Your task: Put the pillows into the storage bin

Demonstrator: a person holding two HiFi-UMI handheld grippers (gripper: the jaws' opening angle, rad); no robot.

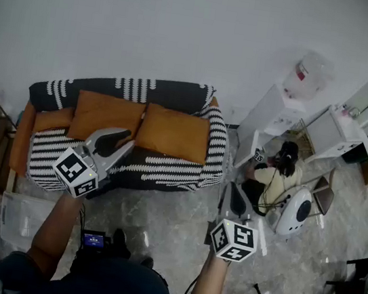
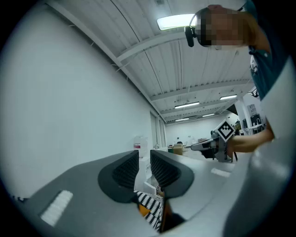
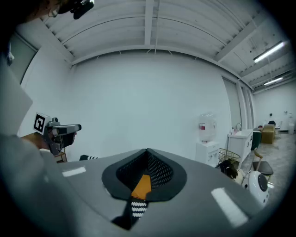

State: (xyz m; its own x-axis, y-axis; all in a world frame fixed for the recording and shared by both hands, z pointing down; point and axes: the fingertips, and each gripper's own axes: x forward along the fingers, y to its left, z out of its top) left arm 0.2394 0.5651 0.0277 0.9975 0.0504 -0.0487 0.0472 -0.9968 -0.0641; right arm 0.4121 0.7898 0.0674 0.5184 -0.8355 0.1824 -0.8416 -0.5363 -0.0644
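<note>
Below, orange pillows (image 1: pixel 172 133) on striped sofa (image 1: pixel 173 170), left tool (image 1: pixel 123 139) ajar, right tool (image 1: pixel 234 189) closed.

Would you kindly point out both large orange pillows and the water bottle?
Left orange pillow (image 1: pixel 107 112): head view, its centre.
Right orange pillow (image 1: pixel 174 133): head view, its centre.
Water bottle (image 1: pixel 307 74): head view, its body.

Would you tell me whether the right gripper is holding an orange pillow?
No, the right gripper's jaws are shut on nothing, and the orange pillows lie on the sofa.
</note>
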